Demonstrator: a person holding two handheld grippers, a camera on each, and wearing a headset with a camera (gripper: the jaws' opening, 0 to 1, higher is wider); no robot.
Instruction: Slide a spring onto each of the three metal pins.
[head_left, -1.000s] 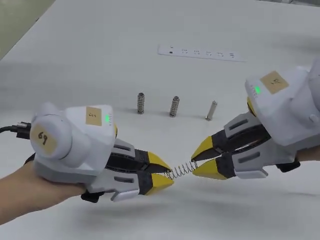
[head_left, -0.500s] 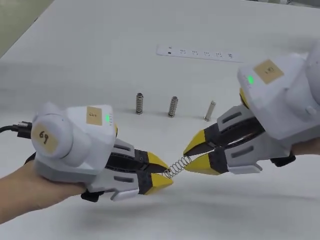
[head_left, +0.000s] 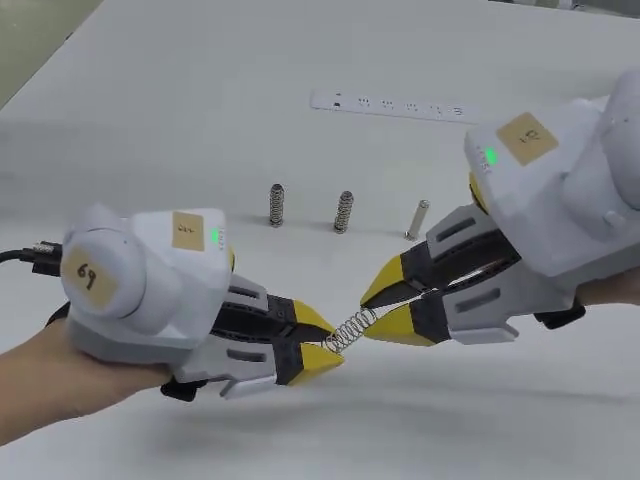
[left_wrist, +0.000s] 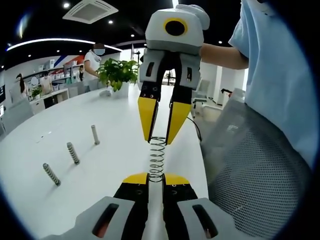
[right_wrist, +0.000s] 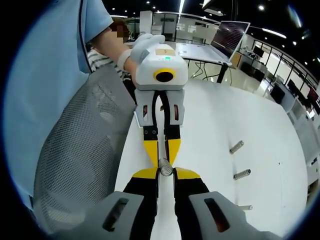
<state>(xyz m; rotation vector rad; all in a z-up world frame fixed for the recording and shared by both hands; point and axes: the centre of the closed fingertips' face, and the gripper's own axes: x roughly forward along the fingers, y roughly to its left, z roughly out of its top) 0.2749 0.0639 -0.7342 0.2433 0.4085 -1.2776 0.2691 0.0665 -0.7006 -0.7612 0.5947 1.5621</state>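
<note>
Here, left claw (head_left: 328, 350), labelled 69, and right claw (head_left: 385, 305) both pinch one spring (head_left: 350, 328).

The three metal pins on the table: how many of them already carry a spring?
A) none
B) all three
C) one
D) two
D: coils wrap the left pin and the middle pin. The right pin is bare, and the loose spring is held in the left gripper.
</note>
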